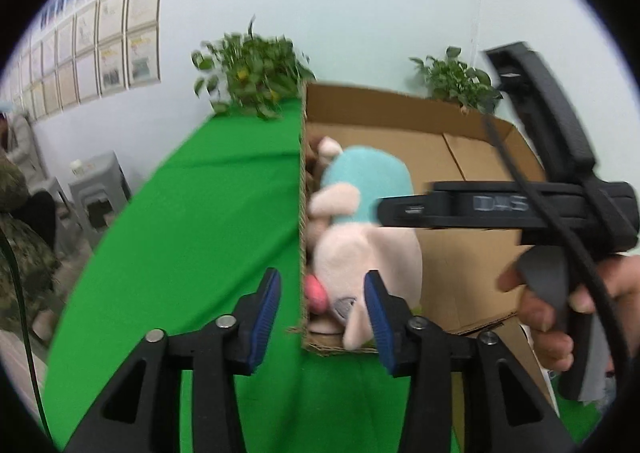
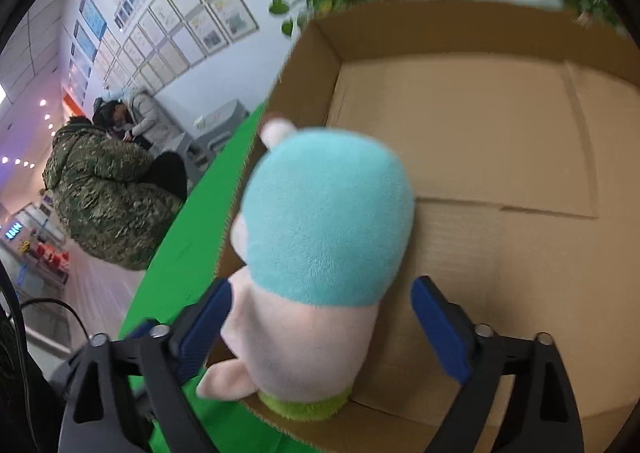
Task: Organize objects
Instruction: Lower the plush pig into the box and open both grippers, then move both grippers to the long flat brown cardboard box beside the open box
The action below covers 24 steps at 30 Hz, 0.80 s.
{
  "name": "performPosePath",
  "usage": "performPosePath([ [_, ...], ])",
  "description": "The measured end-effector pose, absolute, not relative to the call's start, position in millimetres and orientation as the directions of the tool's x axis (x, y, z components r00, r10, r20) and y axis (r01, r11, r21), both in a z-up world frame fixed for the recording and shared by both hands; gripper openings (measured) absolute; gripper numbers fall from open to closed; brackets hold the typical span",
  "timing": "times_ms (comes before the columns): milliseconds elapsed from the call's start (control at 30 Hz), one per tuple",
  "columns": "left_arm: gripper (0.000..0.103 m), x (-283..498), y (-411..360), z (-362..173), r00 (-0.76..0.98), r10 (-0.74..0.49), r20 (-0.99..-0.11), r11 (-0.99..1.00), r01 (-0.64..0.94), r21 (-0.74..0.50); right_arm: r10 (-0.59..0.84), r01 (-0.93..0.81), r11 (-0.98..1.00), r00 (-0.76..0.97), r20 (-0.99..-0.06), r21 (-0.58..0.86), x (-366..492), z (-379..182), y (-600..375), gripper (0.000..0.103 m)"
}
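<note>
The pink plush toy with a turquoise cap (image 2: 320, 253) lies inside the open brown cardboard box (image 2: 500, 141), against its wall at 9 o'clock. The box stands on the green-covered desk (image 1: 192, 237). The right hand-held gripper (image 2: 320, 325) has its jaws spread wide on either side of the toy, pads clear of it. The left hand-held gripper (image 1: 322, 313) is open, straddling the box's wall, gripping nothing. Two leafy potted plants (image 1: 256, 73) stand at 12 o'clock behind the box.

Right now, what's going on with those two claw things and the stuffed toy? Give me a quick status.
Left gripper open, astride the box's near wall. Right gripper open around the stuffed toy, pads not pressing. Toy sits inside the box, in its corner. Nothing in the way.
</note>
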<state>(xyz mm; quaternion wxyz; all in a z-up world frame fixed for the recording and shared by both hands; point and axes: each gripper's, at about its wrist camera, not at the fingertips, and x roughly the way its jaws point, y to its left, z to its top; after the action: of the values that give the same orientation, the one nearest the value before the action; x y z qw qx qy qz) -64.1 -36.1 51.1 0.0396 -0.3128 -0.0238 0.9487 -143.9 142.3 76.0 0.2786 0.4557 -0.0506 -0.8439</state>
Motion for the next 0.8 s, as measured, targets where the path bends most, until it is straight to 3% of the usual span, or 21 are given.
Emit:
performPosePath([
  [33,0.064,-57,-36,59,-0.820,0.058,-0.570,-0.998,-0.045,-0.036,-0.499,0.417,-0.853,-0.470,-0.728,0.315,-136,85,149,0.102],
  [100,0.080,-47,-31,68,-0.843,0.019,-0.537,-1.000,-0.024,0.002,-0.464,0.397,-0.877,-0.551,-0.694,0.272,-117,105,163,0.102],
  [300,0.081,-25,5,90,-0.879,0.049,-0.474,-0.998,-0.066,0.019,-0.363,0.330,-0.928,-0.697,-0.619,0.173,-37,144,212,0.102],
  [500,0.081,-7,44,100,-0.893,0.133,-0.430,-0.991,-0.126,-0.045,-0.316,0.290,-0.946,-0.742,-0.591,0.142,22,169,272,0.102],
  [800,0.081,14,66,102,-0.879,0.168,-0.446,-0.986,-0.152,-0.070,-0.312,0.278,-0.949,-0.746,-0.588,0.151,92,169,353,0.102],
])
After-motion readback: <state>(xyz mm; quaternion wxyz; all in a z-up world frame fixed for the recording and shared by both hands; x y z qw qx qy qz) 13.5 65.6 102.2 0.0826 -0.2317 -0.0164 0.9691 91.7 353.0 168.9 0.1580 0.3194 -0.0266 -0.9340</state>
